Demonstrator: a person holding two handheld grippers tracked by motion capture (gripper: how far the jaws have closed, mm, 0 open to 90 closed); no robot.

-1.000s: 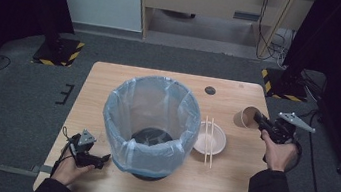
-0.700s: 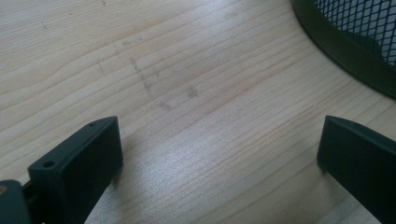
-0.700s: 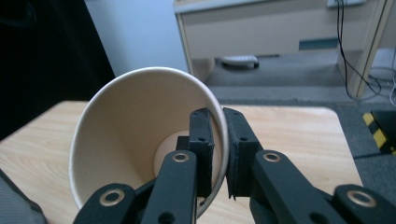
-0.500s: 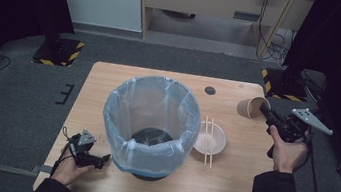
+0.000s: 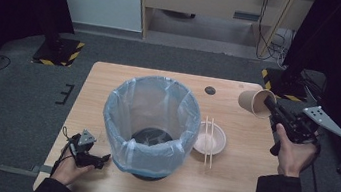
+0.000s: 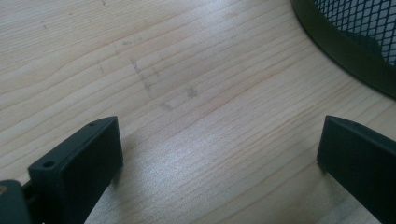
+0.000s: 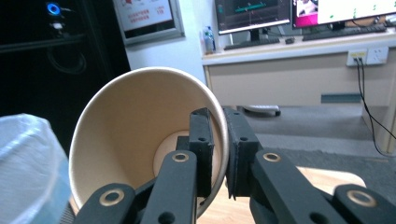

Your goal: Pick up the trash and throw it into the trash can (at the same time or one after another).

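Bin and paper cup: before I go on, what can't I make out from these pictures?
- Bin contents: high view, the dark bottom shows something too small and dim to identify through the blue liner.
- Paper cup outside wall: right gripper view, hidden behind its own rim and the right gripper.
- Bin wall: left gripper view, cut off by the top right edge.
- Small dark disc: high view, too small to identify.

Right tongs [image 5: 270, 106] raised, jaws clamped together; left tongs [image 5: 104, 157] low, jaws spread wide

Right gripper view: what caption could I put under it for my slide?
Right tool pinching a paper cup by its rim, beside the lined bin.
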